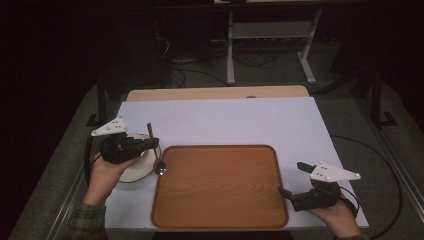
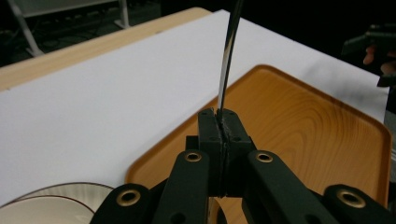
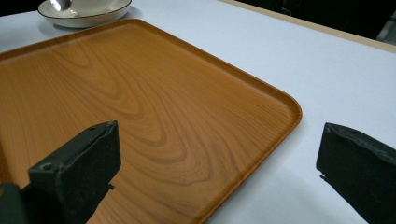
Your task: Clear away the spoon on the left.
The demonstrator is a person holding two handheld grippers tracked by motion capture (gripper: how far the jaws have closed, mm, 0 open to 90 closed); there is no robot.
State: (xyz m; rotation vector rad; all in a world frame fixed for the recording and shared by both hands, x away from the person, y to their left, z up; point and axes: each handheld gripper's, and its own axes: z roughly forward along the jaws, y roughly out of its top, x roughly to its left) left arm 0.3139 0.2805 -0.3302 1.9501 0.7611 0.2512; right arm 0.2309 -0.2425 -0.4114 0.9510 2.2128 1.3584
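Observation:
My left gripper (image 1: 154, 143) (image 2: 220, 122) is shut on a spoon (image 1: 160, 167) (image 2: 227, 51), which hangs nearly upright. Its dark handle points up and its shiny bowl hangs low, just off the left rim of the wooden tray (image 1: 220, 185) (image 2: 303, 126). Under that hand sits a white plate (image 1: 135, 172) (image 2: 56, 203) (image 3: 84, 14), and the spoon bowl (image 3: 60, 3) shows above it. My right gripper (image 1: 291, 178) (image 3: 218, 140) stands open at the tray's (image 3: 140, 93) right edge with nothing between its jaws.
The tray and plate rest on a white mat (image 1: 225, 120) that covers a wooden table (image 1: 215, 92). Beyond the table stand a metal frame (image 1: 230, 50) and cables on the floor. A black cable (image 1: 385, 150) loops off the right side.

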